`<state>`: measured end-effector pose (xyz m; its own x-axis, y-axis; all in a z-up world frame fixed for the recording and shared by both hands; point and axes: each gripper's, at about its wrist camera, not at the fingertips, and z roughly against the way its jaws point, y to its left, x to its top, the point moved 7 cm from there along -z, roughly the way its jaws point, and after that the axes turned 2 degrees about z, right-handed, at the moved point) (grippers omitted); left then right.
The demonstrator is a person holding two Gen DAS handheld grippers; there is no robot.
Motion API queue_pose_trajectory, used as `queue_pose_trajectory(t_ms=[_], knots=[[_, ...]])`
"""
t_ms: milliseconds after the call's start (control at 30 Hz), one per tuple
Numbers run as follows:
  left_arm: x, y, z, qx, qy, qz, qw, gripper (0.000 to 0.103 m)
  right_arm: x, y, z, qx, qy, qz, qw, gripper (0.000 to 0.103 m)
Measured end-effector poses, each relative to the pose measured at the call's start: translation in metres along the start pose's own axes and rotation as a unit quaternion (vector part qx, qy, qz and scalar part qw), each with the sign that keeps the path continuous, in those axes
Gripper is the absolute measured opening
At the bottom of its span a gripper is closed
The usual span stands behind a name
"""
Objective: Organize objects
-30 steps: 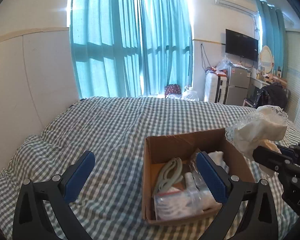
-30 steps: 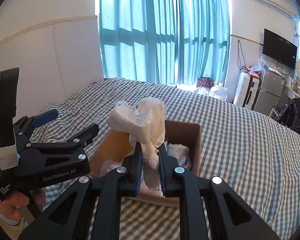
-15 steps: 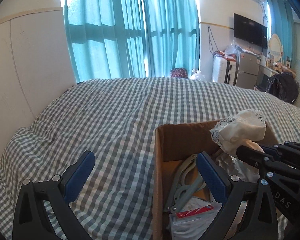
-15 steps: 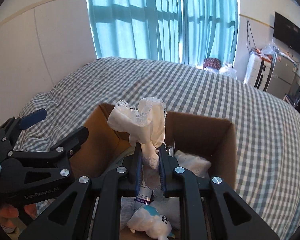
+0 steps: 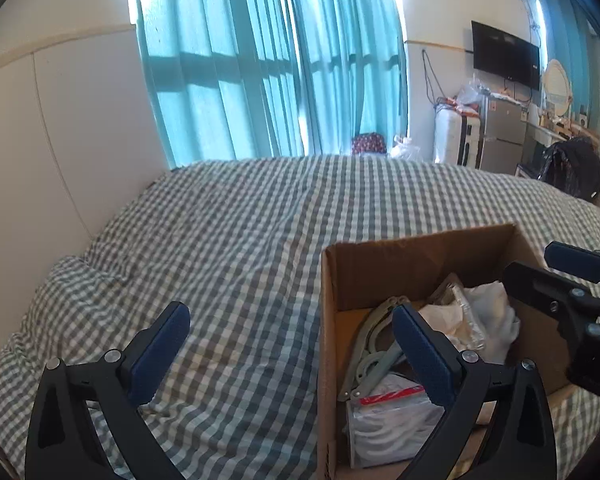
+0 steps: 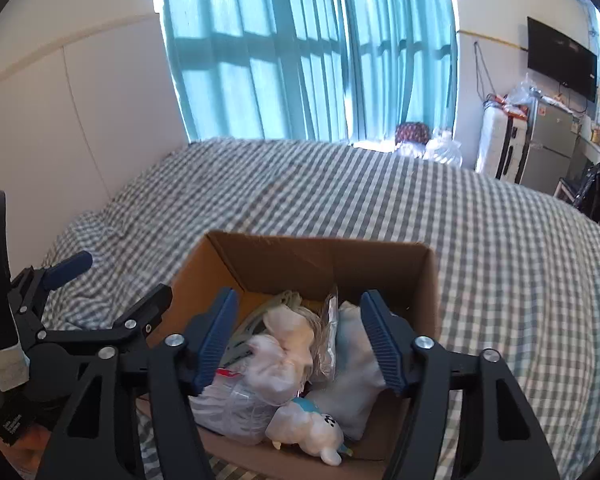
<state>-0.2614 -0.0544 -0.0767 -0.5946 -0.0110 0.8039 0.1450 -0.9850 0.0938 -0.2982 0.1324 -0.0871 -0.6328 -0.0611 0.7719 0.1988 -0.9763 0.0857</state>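
The right tool [image 6: 298, 338] hovers over the cardboard box [image 6: 320, 258] on the bed [image 6: 500, 264], jaws opening, gripping nothing. The lace cloth [image 6: 286, 334] lies in the box directly below at 12 o'clock. The left tool [image 5: 288, 350] is spread and empty, straddling the box's left wall.

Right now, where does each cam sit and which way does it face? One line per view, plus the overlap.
Left wrist: on the left gripper, angled down over the checked bed toward the curtains; own fingers wide apart, right gripper at right edge.
Right wrist: on the right gripper, above the cardboard box, looking in; jaws opening, nothing between them; left gripper at left.
Shared: box, bed, curtains, TV.
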Motion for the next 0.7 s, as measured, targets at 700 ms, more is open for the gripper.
queue_pose_trajectory(t_ms=[700], knots=[[0.021, -0.016, 0.173, -0.075, -0.117, 0.021, 0.9901, 0.103, -0.008, -0.01, 0.218, -0.098, -0.133, 0.038, 0.986, 0.086]])
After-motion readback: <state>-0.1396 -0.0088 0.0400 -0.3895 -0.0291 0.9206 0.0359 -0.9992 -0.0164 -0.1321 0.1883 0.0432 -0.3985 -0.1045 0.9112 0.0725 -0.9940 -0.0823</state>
